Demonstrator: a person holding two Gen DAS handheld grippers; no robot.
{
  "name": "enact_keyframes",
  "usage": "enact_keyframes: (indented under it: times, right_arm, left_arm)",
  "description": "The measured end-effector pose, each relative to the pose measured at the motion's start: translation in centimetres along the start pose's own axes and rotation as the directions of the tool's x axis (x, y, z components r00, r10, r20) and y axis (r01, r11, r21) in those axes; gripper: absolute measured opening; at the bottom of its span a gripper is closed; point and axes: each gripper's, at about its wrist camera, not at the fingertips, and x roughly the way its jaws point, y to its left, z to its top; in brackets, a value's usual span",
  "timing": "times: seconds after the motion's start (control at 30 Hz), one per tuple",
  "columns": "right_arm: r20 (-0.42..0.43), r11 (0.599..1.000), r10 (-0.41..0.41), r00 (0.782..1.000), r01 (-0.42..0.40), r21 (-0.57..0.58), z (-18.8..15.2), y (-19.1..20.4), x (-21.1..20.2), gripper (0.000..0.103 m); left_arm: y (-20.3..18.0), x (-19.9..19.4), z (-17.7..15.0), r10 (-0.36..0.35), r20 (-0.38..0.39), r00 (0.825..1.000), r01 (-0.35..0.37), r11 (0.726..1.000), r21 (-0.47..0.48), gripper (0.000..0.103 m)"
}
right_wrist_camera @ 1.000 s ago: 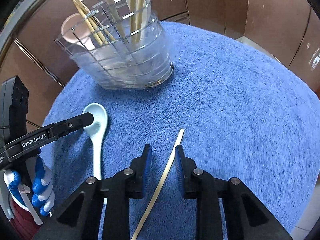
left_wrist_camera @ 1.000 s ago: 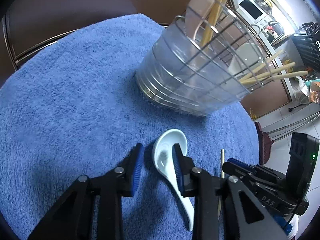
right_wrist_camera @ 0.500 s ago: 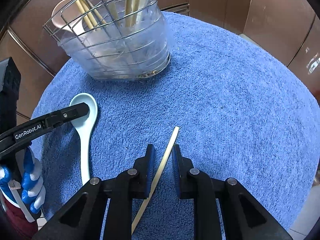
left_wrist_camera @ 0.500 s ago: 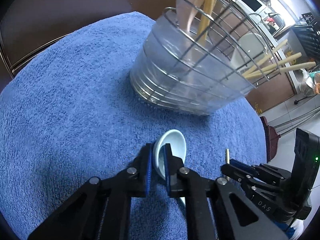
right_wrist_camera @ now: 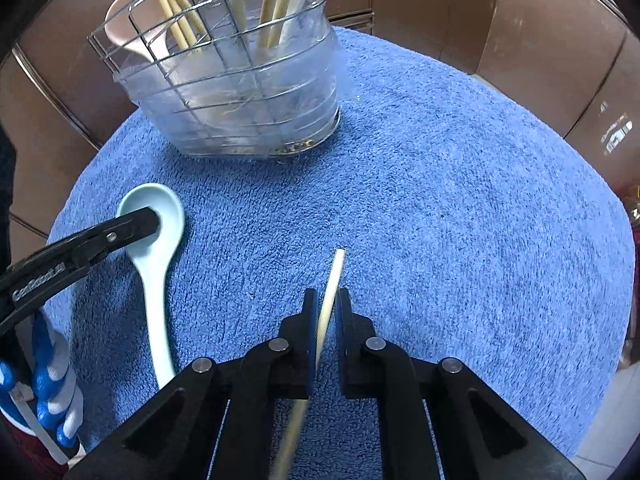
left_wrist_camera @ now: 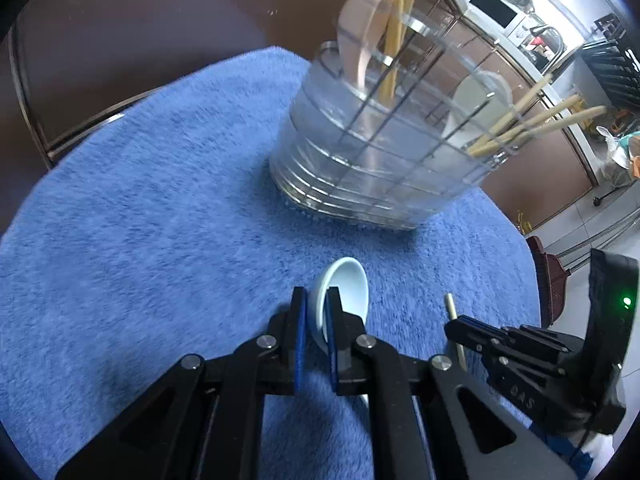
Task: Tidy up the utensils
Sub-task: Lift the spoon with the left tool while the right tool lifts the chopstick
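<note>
**Spoon and chopstick both gripped on the towel**

Only the right wrist view shows the spoon handle lying on the blue towel. Since a second ago, the left hand-held gripper has been closed onto the spoon's bowl rim, and the right hand-held gripper has just been closing on the chopstick.

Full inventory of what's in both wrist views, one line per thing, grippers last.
towel: one, blue, covers the round table top under everything.
utensil holder: one, clear plastic inside a wire grid, upright at the far side of the towel.
chopsticks in holder: several, pale wood, exact count unclear, standing in different compartments.
pink spoon: one, standing in the holder.
white spoon in holder: one, partly hidden.
spoon: one, pale blue-white, near side of the towel.
chopstick: one, pale wood, beside the spoon.
left gripper: black, blue pads, shut on the spoon's bowl rim.
right gripper: black, blue pads; jaws just closed on the chopstick.
gloved hand: blue and white, holding the left gripper.
</note>
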Motion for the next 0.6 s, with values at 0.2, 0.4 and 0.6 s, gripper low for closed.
enact_keyframes:
  times: [0.2,0.4,0.6]
  right_arm:
    - [0.059,0.998,0.05,0.997,-0.052,0.028,-1.3,0.8,-2.1,0.005]
    - [0.135,0.994,0.099,0.986,-0.103,0.026,-2.9,1.6,-5.8,0.005]
    - [0.22,0.986,0.157,0.963,-0.165,0.019,-5.3,1.0,-10.3,0.005]
  left_arm:
    - [0.1,-3.5,-0.9,-0.005,0.056,0.998,0.005,1.0,0.014,0.007]
    - [0.7,-7.0,-1.9,-0.004,0.098,0.995,0.001,1.0,0.026,0.007]
    - [1.3,-10.7,-3.5,-0.003,0.136,0.991,-0.002,0.999,0.038,0.007]
